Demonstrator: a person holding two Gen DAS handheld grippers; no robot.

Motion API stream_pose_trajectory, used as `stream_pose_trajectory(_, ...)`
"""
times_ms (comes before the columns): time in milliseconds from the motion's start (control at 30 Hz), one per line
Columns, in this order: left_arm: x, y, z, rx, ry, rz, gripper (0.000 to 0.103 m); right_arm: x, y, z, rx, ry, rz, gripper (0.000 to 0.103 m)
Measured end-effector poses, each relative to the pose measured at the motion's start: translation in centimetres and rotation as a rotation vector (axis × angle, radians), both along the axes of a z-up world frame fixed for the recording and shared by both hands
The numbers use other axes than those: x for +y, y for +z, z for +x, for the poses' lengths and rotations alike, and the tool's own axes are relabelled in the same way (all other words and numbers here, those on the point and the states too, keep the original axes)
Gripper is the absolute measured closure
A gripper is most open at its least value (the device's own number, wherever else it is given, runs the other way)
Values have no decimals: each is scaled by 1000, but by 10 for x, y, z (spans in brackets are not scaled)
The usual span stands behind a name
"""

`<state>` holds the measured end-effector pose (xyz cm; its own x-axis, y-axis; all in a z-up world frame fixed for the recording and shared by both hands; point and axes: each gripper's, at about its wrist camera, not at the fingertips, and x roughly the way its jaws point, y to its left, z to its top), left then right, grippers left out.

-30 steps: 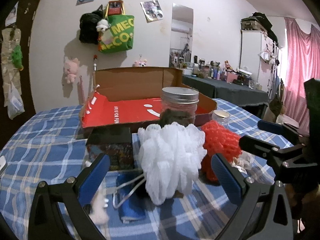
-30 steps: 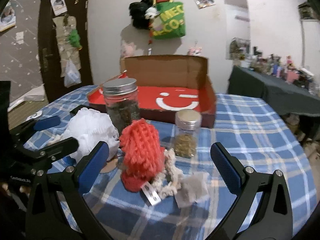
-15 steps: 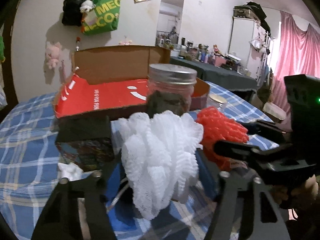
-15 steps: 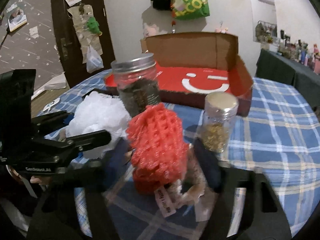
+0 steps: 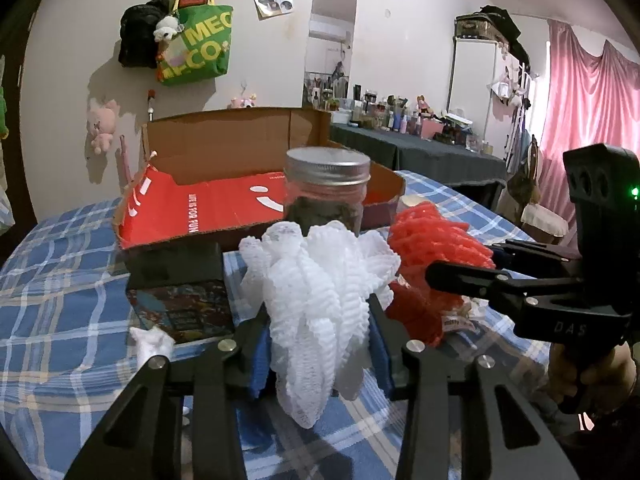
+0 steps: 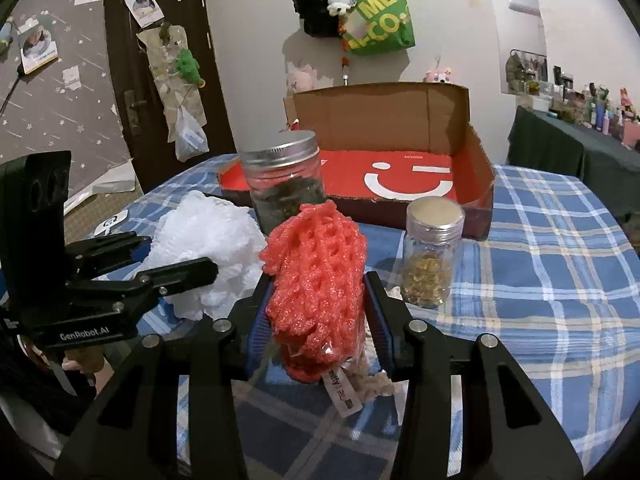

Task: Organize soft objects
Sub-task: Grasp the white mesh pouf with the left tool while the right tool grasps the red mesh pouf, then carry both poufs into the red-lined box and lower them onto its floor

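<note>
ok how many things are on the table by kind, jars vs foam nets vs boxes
foam nets: 2, the white foam net and the red foam net
glass jars: 2, the large jar and the small jar
boxes: 2, the open cardboard box and the small dark box
total: 6

A counter (image 6: 560, 264) under a blue plaid cloth carries an open cardboard box (image 6: 400, 128) with a red floor and a white smile printed on it. In front of the box stands a tall glass jar (image 6: 286, 184) with a metal screw lid and dark contents; a smaller jar (image 6: 430, 256) with yellowish contents stands well to its right. A dark printed box (image 5: 180, 292) lies beside the cardboard one. On the wall hang a green tote bag (image 6: 380, 20) and a black bag (image 5: 138, 36). A dark door (image 6: 160, 80) stands at left, pink curtains (image 5: 592, 92) at right.
</note>
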<state>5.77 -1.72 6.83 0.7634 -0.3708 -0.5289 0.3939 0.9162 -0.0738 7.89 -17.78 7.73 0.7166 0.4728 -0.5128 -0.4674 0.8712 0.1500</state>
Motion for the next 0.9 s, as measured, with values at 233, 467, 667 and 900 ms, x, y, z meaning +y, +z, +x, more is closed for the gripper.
stream_pose_trajectory(233, 10, 16, -8, -24, 5, -12, 60, -4, 14, -9, -29, -26, 19, 61)
stream_pose_trajectory(467, 22, 39, -18, -80, 15, -16, 60, -11, 34, -13, -71, -33, 45, 61)
stream_pose_trajectory(667, 34, 60, -15, -116, 30, -26, 60, -15, 56, -8, -123, -41, 44, 61)
stream_pose_trajectory(900, 47, 84, 4, -160, 46, -10, 60, -15, 87, 15, -176, -21, 27, 61)
